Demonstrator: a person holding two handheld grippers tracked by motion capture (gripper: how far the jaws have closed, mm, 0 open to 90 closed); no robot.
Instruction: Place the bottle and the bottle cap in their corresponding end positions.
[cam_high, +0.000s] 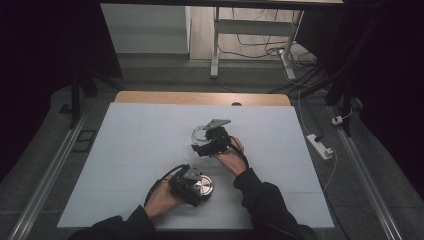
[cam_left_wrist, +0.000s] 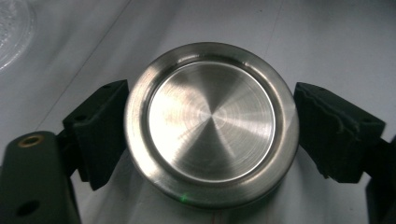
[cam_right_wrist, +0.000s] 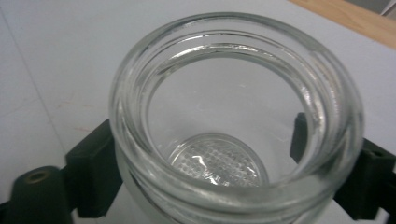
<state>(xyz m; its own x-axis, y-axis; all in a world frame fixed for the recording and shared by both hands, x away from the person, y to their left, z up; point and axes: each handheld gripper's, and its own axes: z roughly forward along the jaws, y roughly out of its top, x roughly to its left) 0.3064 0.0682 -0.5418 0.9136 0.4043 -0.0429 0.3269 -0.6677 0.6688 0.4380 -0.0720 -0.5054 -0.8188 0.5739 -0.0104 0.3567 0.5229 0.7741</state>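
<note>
Resting flat on the white matte counter (cam_high: 130, 150), a round brushed-steel lid (cam_left_wrist: 211, 122) shows fine circular machining marks, a raised outer rim and a shallow recessed centre that catches the light. In the high view it sits low and centre in the frame (cam_high: 202, 186), right at the tip of the left claw (cam_high: 196, 186). In the left gripper view the two black, rough-textured pads (cam_left_wrist: 100, 130) flank the lid: the pad at the left of the frame sits right against the rim, while a thin gap separates the pad at the right from the metal. So this claw stands partly open around the lid, not clamping it.

Farther up, near the middle of the high view, a clear thick-walled round glass jar (cam_high: 199, 134) stands at the right claw (cam_high: 207, 142). The right gripper view looks down into its open mouth (cam_right_wrist: 236, 70): a smooth heavy lip, threaded neck rings and a knurled, gridded base. Black pads sit on either side of the neck (cam_right_wrist: 93, 163), close to the glass, the one at the right seen partly through it; whether they press on the jar I cannot tell.

A strip of light wood (cam_high: 200, 98) edges the counter at the far side.
</note>
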